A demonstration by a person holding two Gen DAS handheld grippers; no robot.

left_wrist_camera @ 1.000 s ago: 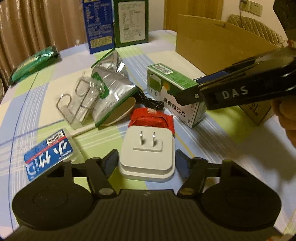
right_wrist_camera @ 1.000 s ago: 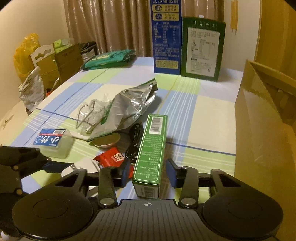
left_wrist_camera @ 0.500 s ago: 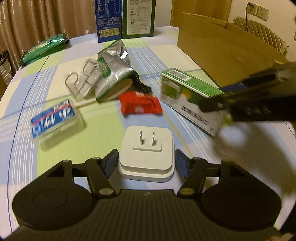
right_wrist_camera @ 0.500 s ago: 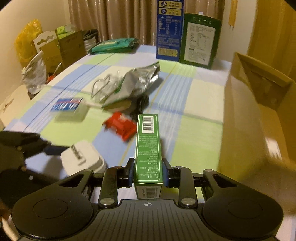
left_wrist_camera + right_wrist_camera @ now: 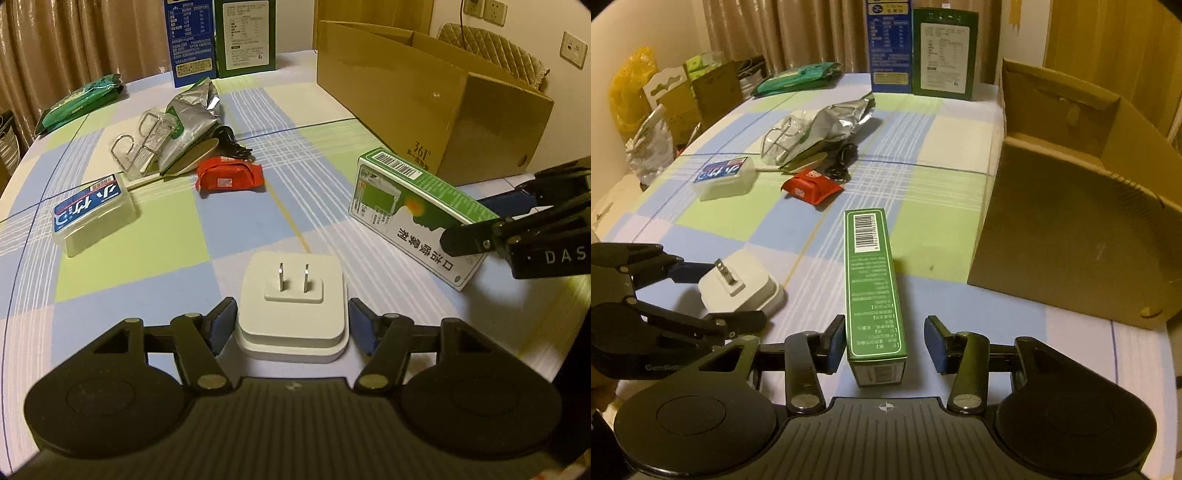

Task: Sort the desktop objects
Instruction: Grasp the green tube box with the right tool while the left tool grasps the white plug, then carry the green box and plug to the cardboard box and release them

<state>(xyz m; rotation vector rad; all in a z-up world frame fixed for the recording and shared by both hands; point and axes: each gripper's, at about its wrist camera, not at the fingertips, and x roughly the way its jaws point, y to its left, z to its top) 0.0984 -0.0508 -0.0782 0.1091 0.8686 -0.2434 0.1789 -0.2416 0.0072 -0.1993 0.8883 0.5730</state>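
Observation:
A white plug adapter (image 5: 293, 302) lies on the checked tablecloth between the fingers of my left gripper (image 5: 293, 323), prongs up. The jaws stand a little apart from its sides, open. A long green box (image 5: 873, 284) lies between the fingers of my right gripper (image 5: 884, 345); the jaws are open with gaps on both sides. The green box (image 5: 417, 214) and the right gripper also show at the right of the left wrist view. The adapter (image 5: 740, 286) and the left gripper show at the left of the right wrist view.
An open cardboard box (image 5: 1082, 206) stands at the right. Farther on lie a red packet (image 5: 229, 177), a clear lidded box with a blue label (image 5: 92, 214), a silver pouch (image 5: 192, 114), wire hooks and a black cable. Two tall cartons (image 5: 221, 37) stand at the back.
Both grippers moved back toward the table's near part carrying their objects. The right gripper, shut on the green box half a second ago, has opened. The left jaws stand slightly wider.

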